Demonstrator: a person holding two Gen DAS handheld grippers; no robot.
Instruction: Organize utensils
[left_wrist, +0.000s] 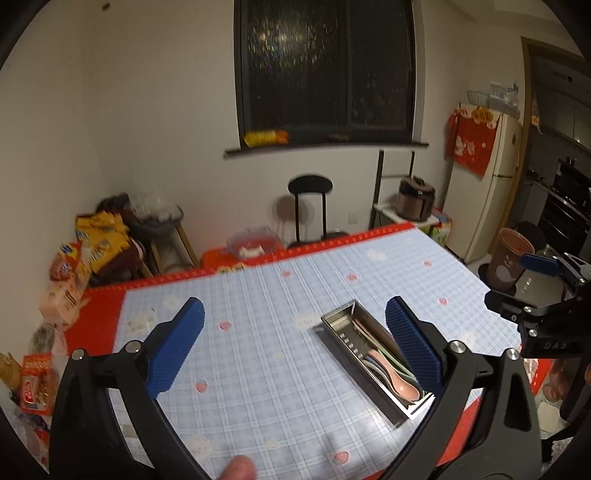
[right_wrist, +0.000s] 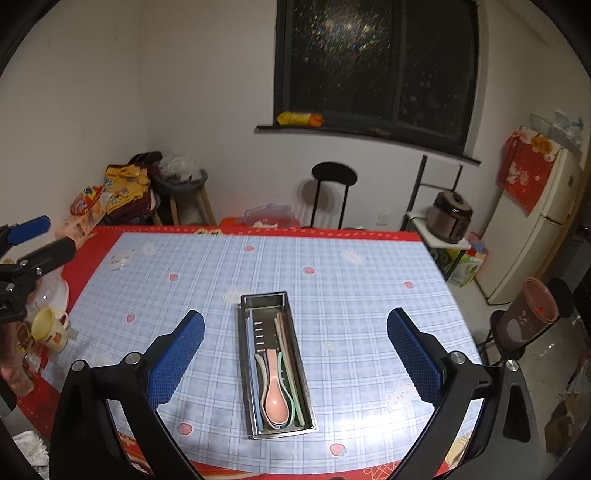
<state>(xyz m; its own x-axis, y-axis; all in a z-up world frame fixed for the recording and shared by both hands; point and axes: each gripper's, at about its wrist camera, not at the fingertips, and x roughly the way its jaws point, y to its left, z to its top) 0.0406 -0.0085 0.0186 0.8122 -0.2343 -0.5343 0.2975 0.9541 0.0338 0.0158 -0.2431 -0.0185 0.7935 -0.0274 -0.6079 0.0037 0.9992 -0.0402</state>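
A long steel utensil tray (right_wrist: 246, 354) (left_wrist: 334, 320) lies on the blue checked tablecloth (right_wrist: 351, 295) (left_wrist: 258, 295). Inside it a pink spoon (right_wrist: 275, 395) (left_wrist: 400, 386) rests on pale spoons, with pastel chopsticks (right_wrist: 291, 369) alongside. My right gripper (right_wrist: 295, 356) hangs high above the tray, open, nothing between its blue pads. My left gripper (left_wrist: 293, 347) is open too, above the cloth with the tray near its right finger. Each gripper shows at the edge of the other's view: the right gripper (left_wrist: 539, 264) and the left gripper (right_wrist: 31, 225).
A yellow mug (right_wrist: 50, 328) stands at the table's left edge among clutter. Snack bags (left_wrist: 74, 258) pile up at the left. A black stool (right_wrist: 334, 177), a rice cooker (right_wrist: 452, 216), a fridge (right_wrist: 532, 221) and a brown bin (right_wrist: 528, 314) stand beyond the table.
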